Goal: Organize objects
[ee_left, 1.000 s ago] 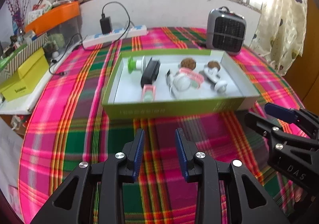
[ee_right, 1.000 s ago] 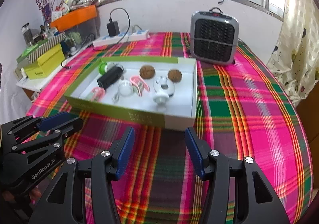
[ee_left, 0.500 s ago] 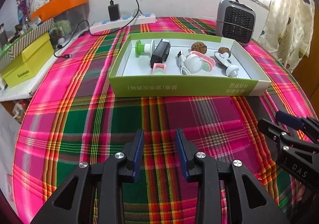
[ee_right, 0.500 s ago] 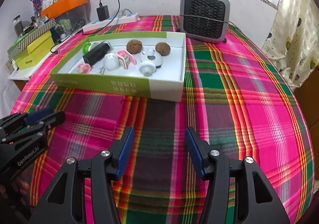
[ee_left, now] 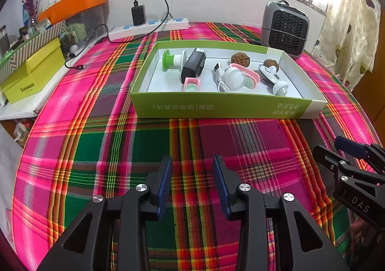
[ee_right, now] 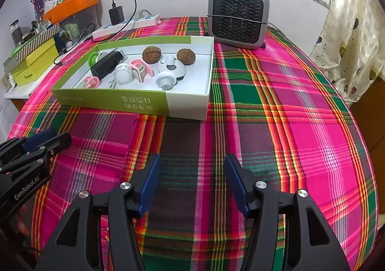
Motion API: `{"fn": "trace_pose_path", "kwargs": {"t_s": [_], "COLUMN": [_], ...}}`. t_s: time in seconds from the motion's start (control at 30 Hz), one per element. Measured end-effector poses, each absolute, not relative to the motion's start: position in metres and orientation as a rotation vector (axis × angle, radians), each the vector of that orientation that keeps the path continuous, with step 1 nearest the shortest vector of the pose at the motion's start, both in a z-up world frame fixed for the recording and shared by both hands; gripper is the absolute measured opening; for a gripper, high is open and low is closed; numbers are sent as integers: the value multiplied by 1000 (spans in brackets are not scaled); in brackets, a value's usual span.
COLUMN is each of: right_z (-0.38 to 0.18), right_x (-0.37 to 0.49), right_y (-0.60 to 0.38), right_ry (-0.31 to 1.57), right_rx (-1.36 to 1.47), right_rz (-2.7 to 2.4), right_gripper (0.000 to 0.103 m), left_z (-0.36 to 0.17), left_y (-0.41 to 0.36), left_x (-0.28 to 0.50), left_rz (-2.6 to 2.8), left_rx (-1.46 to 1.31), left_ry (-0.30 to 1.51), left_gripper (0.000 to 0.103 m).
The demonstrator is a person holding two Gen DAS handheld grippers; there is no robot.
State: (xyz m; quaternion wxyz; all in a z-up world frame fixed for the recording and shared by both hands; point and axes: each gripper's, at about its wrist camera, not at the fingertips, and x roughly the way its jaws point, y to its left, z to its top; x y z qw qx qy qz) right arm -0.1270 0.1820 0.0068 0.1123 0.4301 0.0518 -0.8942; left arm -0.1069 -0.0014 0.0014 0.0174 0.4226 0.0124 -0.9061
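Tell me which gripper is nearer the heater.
Right. The right gripper hovers over the cloth with the heater ahead, slightly to its right. The left gripper sits further left, opposite the box; both are empty, jaws opening.

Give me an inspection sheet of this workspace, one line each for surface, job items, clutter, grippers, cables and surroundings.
Surface: table under a plaid cloth, bare in front of the box.
Job's things: green and white box holding two walnuts, a black block, a green and white spool, a white round gadget and pink clips.
Clutter: heater behind the box; yellow box and orange tray on a side shelf.
Grippers: left gripper and right gripper both opening, nothing between the fingers, above the cloth.
Cables: power strip with a black charger and its loose lead.
Surroundings: barred window, curtain.
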Motion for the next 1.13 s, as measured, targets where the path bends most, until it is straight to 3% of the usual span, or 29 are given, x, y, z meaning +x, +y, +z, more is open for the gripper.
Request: {"fn": "trace_pose_path", "kwargs": {"t_s": [1.13], "right_z": [7], "right_x": [-125], "right_y": [180], "right_ry": [160], "right_rx": [1263], "right_rz": [-2618], "right_gripper": [62], "left_z": [2], "left_y": [-2], "left_x": [-107], "left_rz": [-2816], "left_rx": [1313], "left_ry": [39], "left_gripper": [33]}}
